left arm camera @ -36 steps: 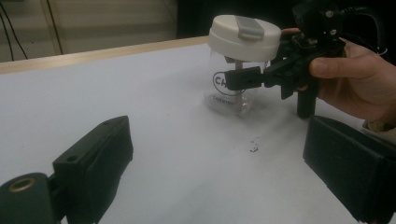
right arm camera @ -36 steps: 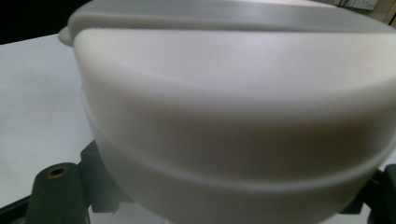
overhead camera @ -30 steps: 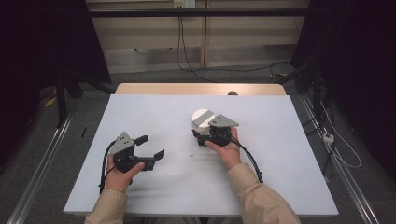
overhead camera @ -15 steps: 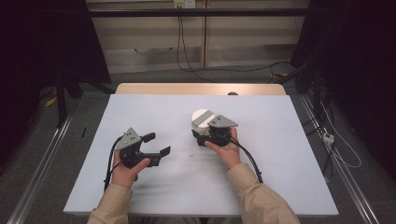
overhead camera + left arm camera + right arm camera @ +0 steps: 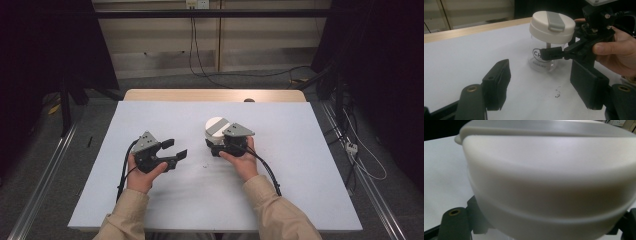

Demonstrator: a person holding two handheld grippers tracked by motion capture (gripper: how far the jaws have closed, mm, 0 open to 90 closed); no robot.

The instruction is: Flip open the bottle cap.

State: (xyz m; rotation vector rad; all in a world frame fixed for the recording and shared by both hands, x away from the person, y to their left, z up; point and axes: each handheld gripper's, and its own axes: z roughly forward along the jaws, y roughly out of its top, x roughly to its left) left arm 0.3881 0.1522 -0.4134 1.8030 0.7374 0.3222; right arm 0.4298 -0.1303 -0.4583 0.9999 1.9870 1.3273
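A clear glass jar (image 5: 541, 63) with a white lid (image 5: 216, 125) and a grey strap across it stands upright near the table's middle. My right gripper (image 5: 214, 143) is shut on the jar's glass body just under the lid; one jaw crosses the glass in the left gripper view, where the right gripper (image 5: 564, 51) comes in from the right. The lid (image 5: 549, 175) looms close in the right gripper view. My left gripper (image 5: 176, 148) stands open to the left of the jar, low over the table and pointed at it, nothing between its jaws (image 5: 541, 87).
The white table top (image 5: 300, 165) has a wooden strip (image 5: 215, 95) along its far edge. A few dark specks (image 5: 557, 93) lie on the surface between the grippers. A black cable (image 5: 265, 170) trails back from the right gripper.
My left gripper has moved right and a little forward, closer to the jar, still open. The right gripper and the jar have stayed put.
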